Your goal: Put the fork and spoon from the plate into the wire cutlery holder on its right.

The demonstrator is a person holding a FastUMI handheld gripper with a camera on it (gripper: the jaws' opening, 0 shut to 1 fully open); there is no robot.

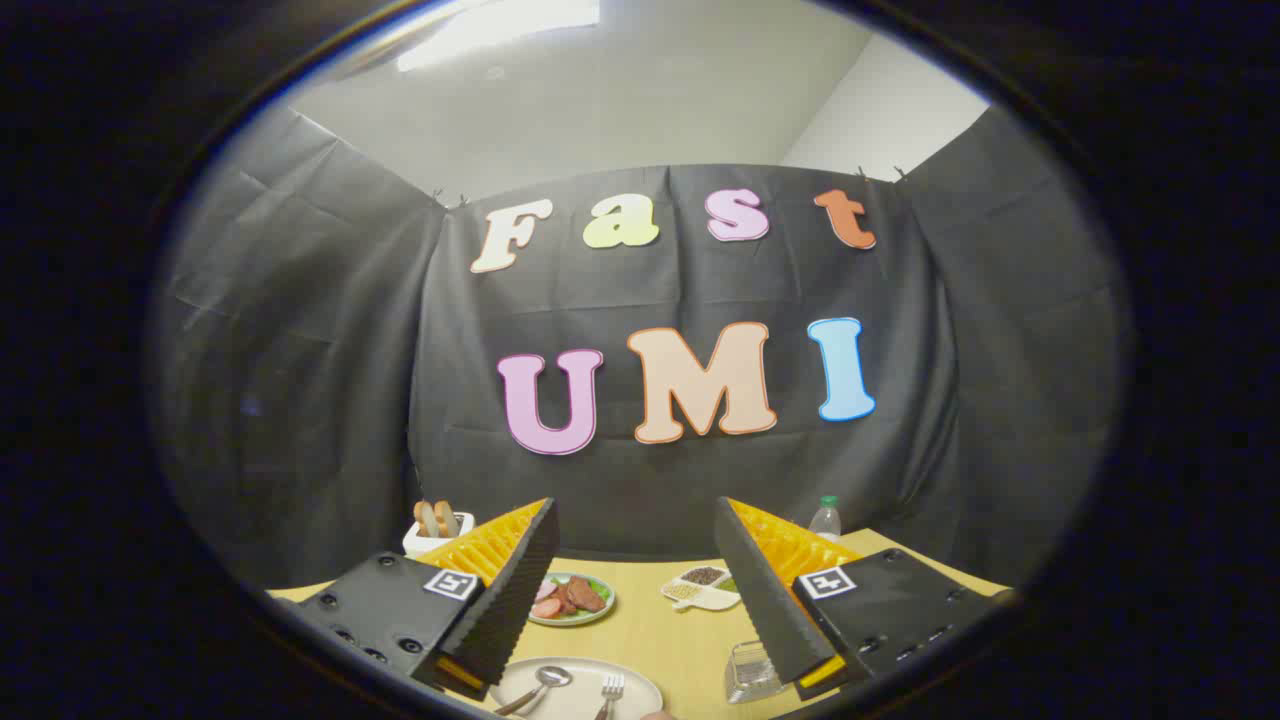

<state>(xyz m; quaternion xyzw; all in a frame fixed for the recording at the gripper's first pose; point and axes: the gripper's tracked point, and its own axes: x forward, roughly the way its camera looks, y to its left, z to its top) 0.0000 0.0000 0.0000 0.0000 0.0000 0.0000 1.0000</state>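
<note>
With my gripper [636,590] spread wide and empty, I should dip toward the plate [578,690] and pinch 1 utensil, spoon [541,684] or fork [610,692], by its handle.

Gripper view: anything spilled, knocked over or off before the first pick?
Nothing stands out. Spoon and fork lie side by side on the white plate, the wire cutlery holder stands upright to its right, and the hand-held gripper is open above them.
</note>
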